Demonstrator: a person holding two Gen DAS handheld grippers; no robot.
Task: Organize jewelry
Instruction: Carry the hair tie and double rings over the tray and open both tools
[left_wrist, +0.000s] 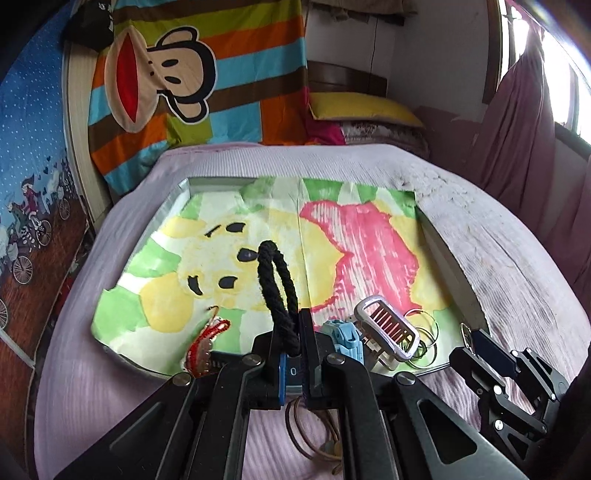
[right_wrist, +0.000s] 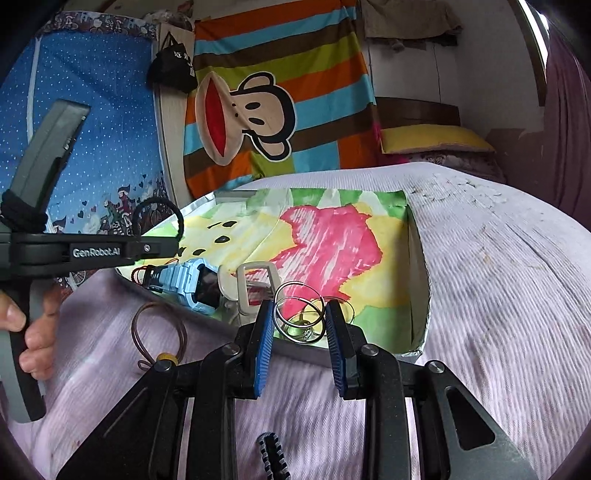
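Black braided loop (left_wrist: 275, 291) clamped in left claw (left_wrist: 291, 363), pointing away along fingers, right claw (right_wrist: 300, 345) apart.

- Left gripper (left_wrist: 291, 363): black frame, silver screws, white "GenRobot.AI" lettering, grey handle.
- Right gripper (right_wrist: 300, 345): black, 2 ribbed blue pads (right_wrist: 263, 347).

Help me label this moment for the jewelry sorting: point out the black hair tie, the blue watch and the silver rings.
black hair tie (left_wrist: 275, 280): left wrist view, on the braided loop above the pads.
blue watch (right_wrist: 192, 282): right wrist view, on its light blue case.
silver rings (right_wrist: 299, 306): right wrist view, on the overlapping hoops.
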